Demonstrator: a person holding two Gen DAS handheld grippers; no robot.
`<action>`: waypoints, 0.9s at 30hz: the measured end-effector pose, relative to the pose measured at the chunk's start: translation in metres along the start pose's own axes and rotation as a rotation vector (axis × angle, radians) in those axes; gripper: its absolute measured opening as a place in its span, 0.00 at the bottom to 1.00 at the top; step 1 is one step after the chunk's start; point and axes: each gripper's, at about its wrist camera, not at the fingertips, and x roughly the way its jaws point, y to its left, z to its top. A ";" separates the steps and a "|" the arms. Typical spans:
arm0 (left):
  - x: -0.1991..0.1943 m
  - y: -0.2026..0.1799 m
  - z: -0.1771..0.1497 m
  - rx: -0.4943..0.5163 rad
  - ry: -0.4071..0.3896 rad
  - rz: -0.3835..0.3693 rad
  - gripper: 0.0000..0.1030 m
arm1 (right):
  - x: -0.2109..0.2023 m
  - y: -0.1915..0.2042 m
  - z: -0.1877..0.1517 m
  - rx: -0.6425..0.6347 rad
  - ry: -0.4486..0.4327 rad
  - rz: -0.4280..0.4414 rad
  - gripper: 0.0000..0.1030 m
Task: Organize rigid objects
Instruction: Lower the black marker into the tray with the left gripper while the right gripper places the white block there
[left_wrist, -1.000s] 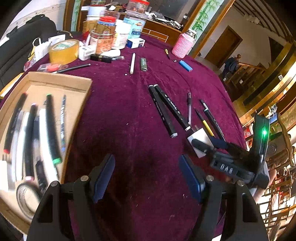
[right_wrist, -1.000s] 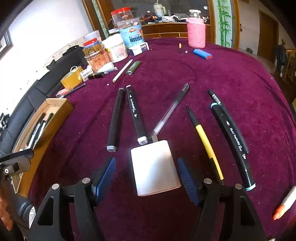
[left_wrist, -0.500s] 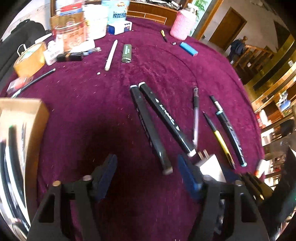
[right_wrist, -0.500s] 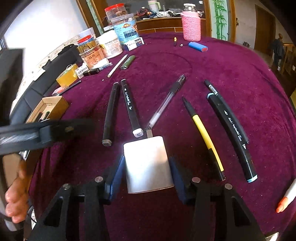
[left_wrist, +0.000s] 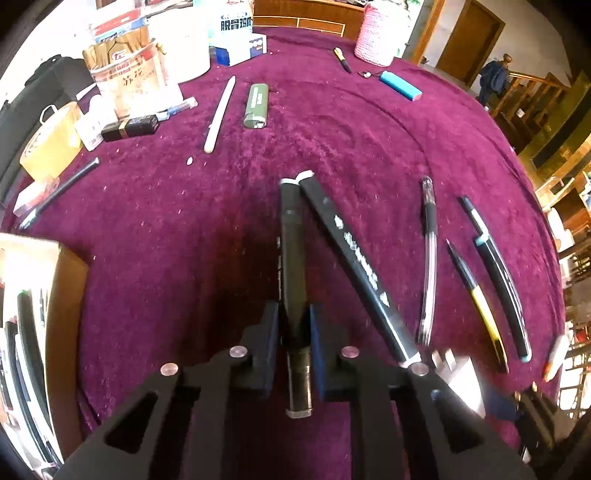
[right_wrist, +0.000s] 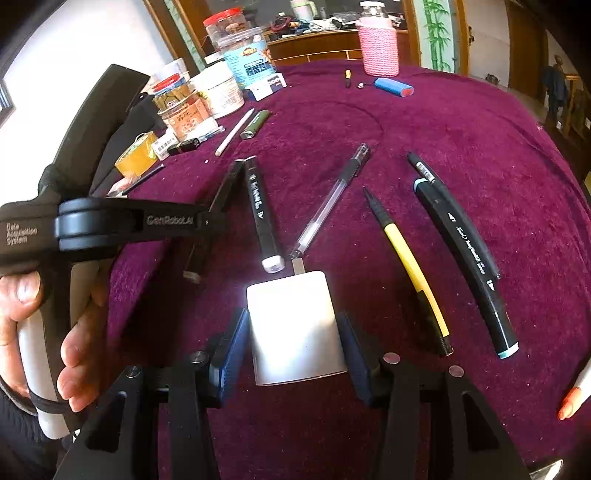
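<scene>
Pens and markers lie scattered on the purple tablecloth (left_wrist: 155, 229), a cardboard box (left_wrist: 66, 280) of pens at its left edge. Left gripper (left_wrist: 293, 319), its jaws just closed, clamps a black marker (left_wrist: 290, 243) near its near end; the marker's far tip touches a second black marker (left_wrist: 354, 258) lying just right. Right gripper (right_wrist: 291, 332) straddles a white charger (right_wrist: 295, 325) near the table's front; pads touch its sides, apparently gripping. Right of it lie a clear pen (right_wrist: 328, 203), a yellow pen (right_wrist: 406, 258), then a teal-tipped marker (right_wrist: 465, 258). A hand (right_wrist: 55, 332) holds the left gripper's handle.
</scene>
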 end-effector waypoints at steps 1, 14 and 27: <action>-0.003 0.003 -0.005 -0.002 0.006 -0.006 0.15 | 0.000 0.001 0.000 -0.009 0.002 -0.001 0.53; -0.079 0.063 -0.108 -0.105 -0.053 -0.212 0.15 | 0.009 0.012 -0.002 -0.070 0.016 -0.055 0.51; -0.147 0.150 -0.141 -0.205 -0.187 -0.310 0.15 | -0.008 0.040 -0.013 0.098 0.010 0.088 0.50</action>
